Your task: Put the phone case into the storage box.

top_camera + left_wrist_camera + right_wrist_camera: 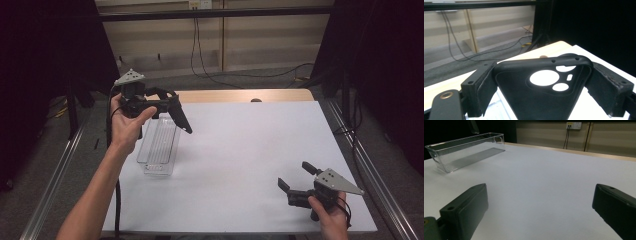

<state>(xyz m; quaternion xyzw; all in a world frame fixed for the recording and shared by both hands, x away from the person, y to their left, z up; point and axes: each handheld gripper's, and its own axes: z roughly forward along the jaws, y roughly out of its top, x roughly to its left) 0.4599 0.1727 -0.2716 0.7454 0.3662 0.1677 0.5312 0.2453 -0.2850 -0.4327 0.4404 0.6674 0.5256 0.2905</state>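
Right tongs (292, 176) low over white counter (240, 165), jaws wide, nothing btw them; left tongs (167, 105) grip black soft phone case (541, 92) above clear plastic rectangular tray (159, 145).

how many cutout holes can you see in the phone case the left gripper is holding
4 in the phone case held by the left gripper: a large round one at centre, a smaller round one lower right, a part-round one by the top rim, a small slot between. Tiny rim holes aside.

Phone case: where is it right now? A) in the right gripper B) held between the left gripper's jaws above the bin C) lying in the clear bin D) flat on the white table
B: the black phone case sits clamped in the left gripper, raised over the clear bin.
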